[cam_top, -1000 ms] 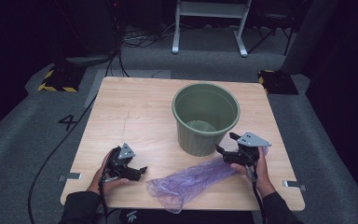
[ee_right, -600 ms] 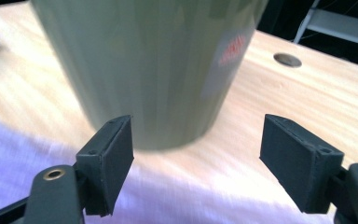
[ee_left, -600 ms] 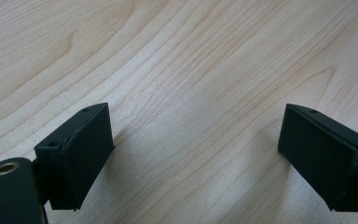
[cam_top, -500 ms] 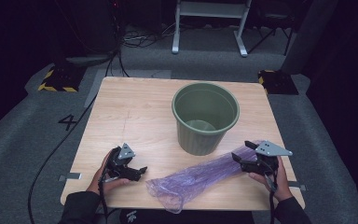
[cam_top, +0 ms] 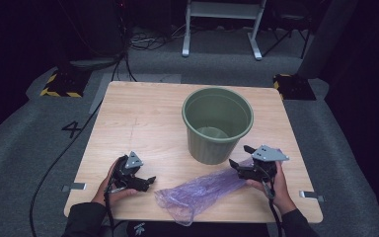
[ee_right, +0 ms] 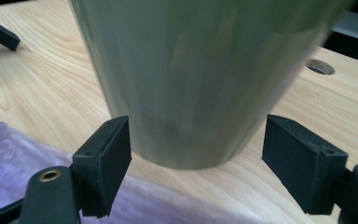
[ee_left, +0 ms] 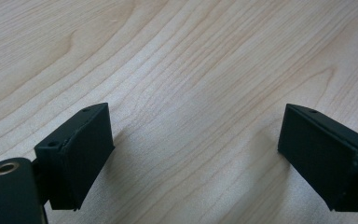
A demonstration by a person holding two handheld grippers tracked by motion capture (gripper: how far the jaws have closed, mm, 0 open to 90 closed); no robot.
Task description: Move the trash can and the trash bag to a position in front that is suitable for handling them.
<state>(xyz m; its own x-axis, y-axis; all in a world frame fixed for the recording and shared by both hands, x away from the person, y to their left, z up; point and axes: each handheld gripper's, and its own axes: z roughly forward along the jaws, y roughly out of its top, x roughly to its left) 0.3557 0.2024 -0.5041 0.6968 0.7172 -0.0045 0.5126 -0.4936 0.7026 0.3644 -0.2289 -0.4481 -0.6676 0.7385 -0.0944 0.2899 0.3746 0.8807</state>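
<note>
Swinging back toward the green bin [cam_top: 217,123], the right gripper [cam_top: 240,163] hovers over the purple bag [cam_top: 202,190], fingers spread, empty.

Pretty sure I'm in some kind of lab or recording studio, not a home. My wooden table [cam_top: 143,118] sits alone on grey carpet [cam_top: 24,163], with a "4" [cam_top: 72,129] marked beside its left edge. Beyond its far edge there's a white metal stand [cam_top: 222,24], loose cables [cam_top: 145,42] and yellow-black hazard-striped blocks [cam_top: 59,85], all against dark surroundings.

Both hand-held grippers [cam_top: 150,180] [cam_top: 239,157] wide open
</note>
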